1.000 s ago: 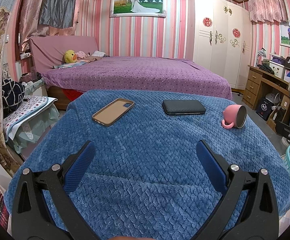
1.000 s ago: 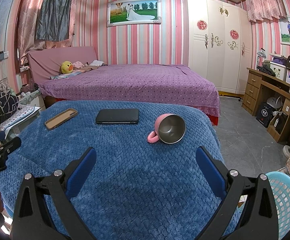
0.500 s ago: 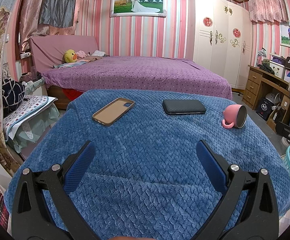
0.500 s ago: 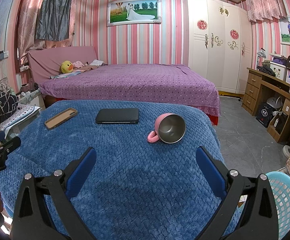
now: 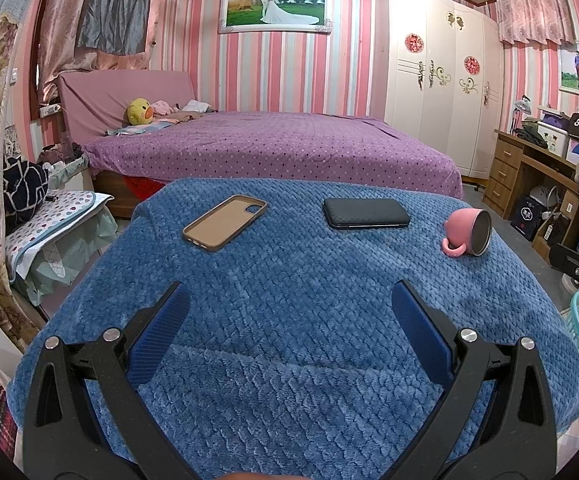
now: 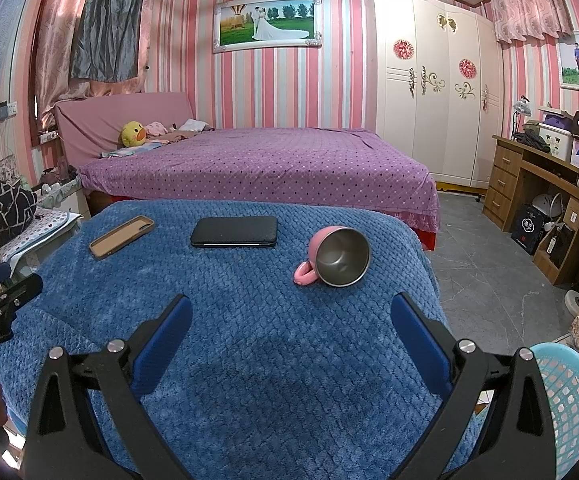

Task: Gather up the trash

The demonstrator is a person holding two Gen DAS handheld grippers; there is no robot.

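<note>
A: Nearest items, please.
B: Left gripper [image 5: 289,304], black frame, blue ribbed pads, jaws spread wide, nothing between them. Right gripper [image 6: 291,312], same build, jaws likewise wide apart and holding nothing. Both hover above a blue quilted blanket [image 5: 289,360] that covers the work surface.

A: Any lettering on the rigs?
B: In the right wrist view the left gripper's body shows at the left edge with white print that seems to read "GenRoboLAI"; it is too small to be sure.

A: Items on the blanket?
B: Three, all on the far half and well apart from both grippers. A tan phone case [image 5: 225,222], open side up, far left. A black phone-sized slab [image 5: 365,213], flat, centre. A pink mug [image 6: 339,256] lying on its side near the right edge, steel inside facing the right wrist camera, handle resting on the blanket.

A: A receptacle?
B: Light blue lattice basket [image 6: 569,408] on the floor, beside the blanket's right near corner.

A: Farther back?
B: Purple dotted bed [image 6: 257,164] with a yellow duck plush [image 6: 132,133]; a framed wedding photo [image 6: 267,22] on the striped wall; a white wardrobe [image 6: 429,80]; a wooden desk [image 6: 529,184] bearing a dark bag marked "5T".
</note>
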